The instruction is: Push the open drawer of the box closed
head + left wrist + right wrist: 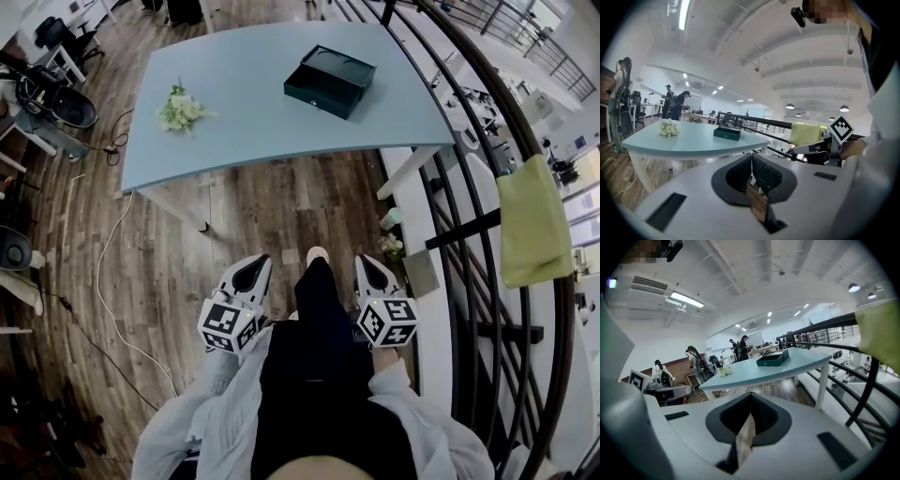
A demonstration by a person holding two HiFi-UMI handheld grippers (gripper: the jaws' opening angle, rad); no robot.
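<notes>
One dark green box (328, 82) sits on the far right part of the pale blue surface (262, 122), near its right-hand edge. In the head view it lies askew to the surface's edges, its long axis running from near left to far right and one corner turned toward the person. Its top shows a recessed rim. In the left gripper view a broad side with a small pale knob faces the camera. How far the drawer stands out I cannot tell.

One bunch of white flowers (179, 110) lies on the left part of the surface, well apart from the box.

There are two hand-held grippers, both well short of the surface's near edge and over the wooden floor (187, 253). Both point toward the surface. The left hand-held gripper (251, 272) has its jaws pressed together with nothing between them. The right hand-held gripper (372, 270) is likewise closed and empty.

To the right of the surface runs a dark railing (469, 230) with one yellow-green cloth (532, 225) draped over it.
</notes>
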